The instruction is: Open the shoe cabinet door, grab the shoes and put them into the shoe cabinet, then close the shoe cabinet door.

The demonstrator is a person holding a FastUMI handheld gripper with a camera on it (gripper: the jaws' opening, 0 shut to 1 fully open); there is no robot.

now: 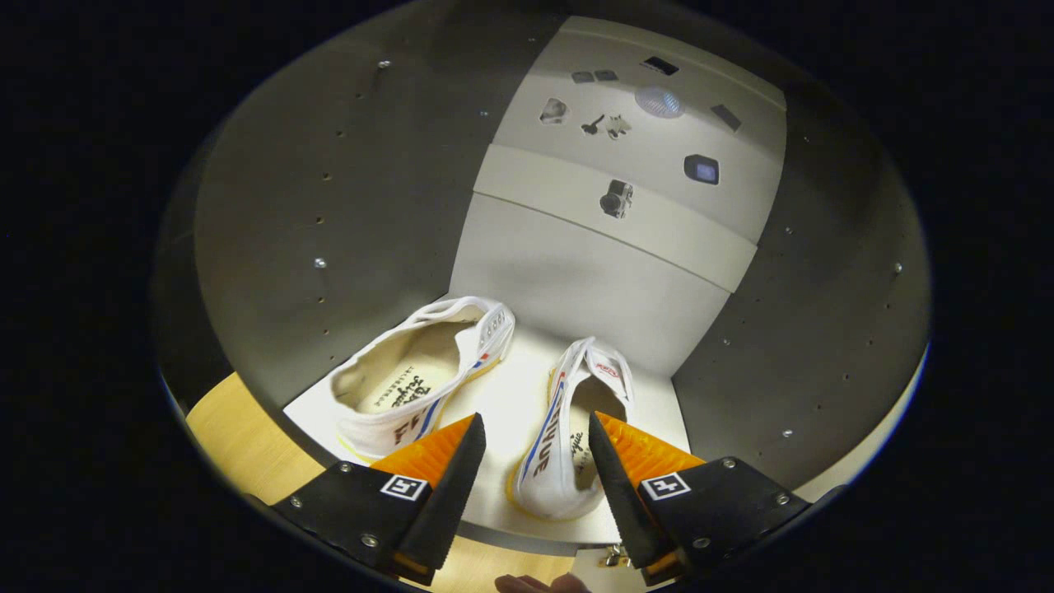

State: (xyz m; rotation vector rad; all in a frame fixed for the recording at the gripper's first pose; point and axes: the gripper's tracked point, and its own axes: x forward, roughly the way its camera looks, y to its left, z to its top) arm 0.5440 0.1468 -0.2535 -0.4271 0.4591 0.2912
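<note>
Two white canvas sneakers lie inside the open shoe cabinet (272, 247), on its pale shelf (510, 403). The left sneaker (420, 375) rests on its side just beyond my left finger; the right sneaker (568, 436) lies between my fingers, its heel nearest me. My gripper (535, 461) is spread wide, and I judge neither finger presses on the shoe. By my reading, opening and loading are done; withdrawing and closing the door remain.
</note>
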